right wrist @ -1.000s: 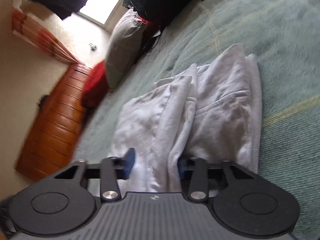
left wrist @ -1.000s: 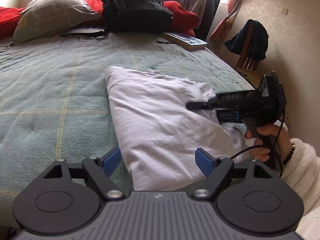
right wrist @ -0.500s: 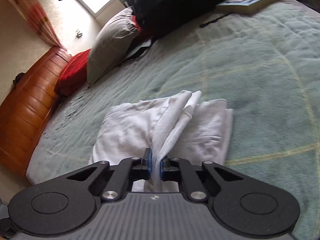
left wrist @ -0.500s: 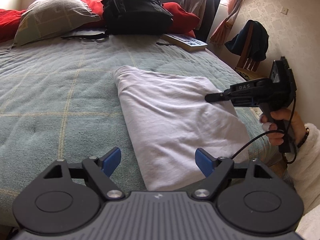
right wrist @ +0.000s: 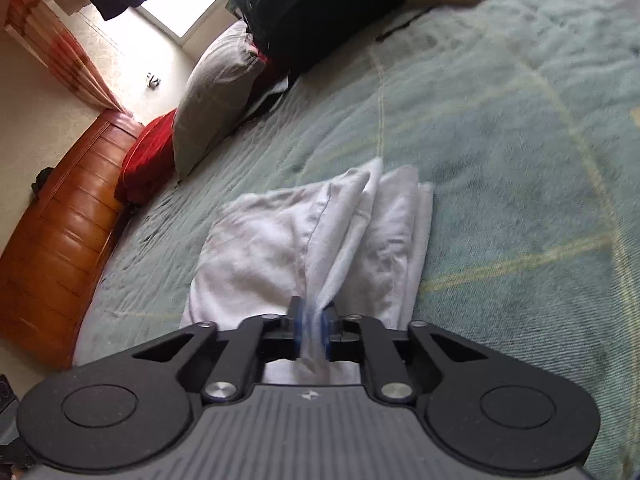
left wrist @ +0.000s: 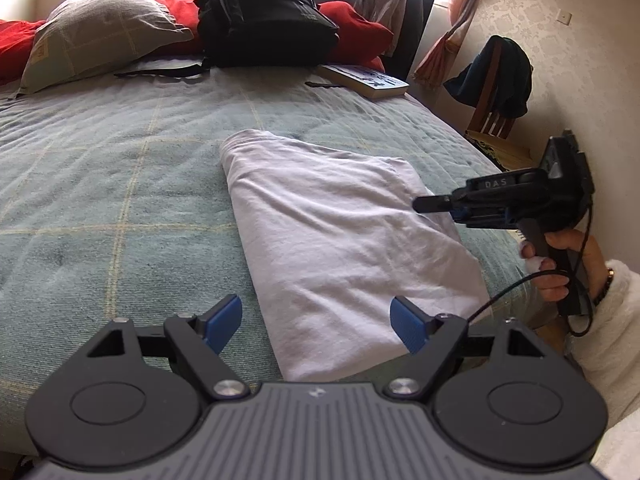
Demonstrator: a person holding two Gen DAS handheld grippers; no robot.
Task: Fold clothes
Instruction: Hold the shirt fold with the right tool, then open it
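Green quilted bedding with pale yellow check lines covers the bed that fills both of my views. At its far end I see a grey pillow, red cushions and a black backpack, with a book lying flat just to the right of the backpack. Beyond the far right corner stands a wooden chair with dark clothing draped over its back, next to a patterned wall.

Near the middle of the bed lies the white garment, folded into a long flat panel that runs from the near edge toward the far left. My left gripper hangs over the near end of it with its blue pads spread wide and nothing between them; neither pad presses on the cloth.

From the left wrist view, my right gripper comes in from the right side, held by a hand in a fluffy white sleeve, its tip at the right edge of the garment. In the right wrist view, the right gripper has a bunched ridge of white cloth between its blue pads; its jaws have just been easing apart, and the blur keeps me from telling whether the pads are pressing the fabric. The cloth rises from the flat layers toward the pads in a loose pleat. An orange-brown wooden footboard shows at the left of that view.
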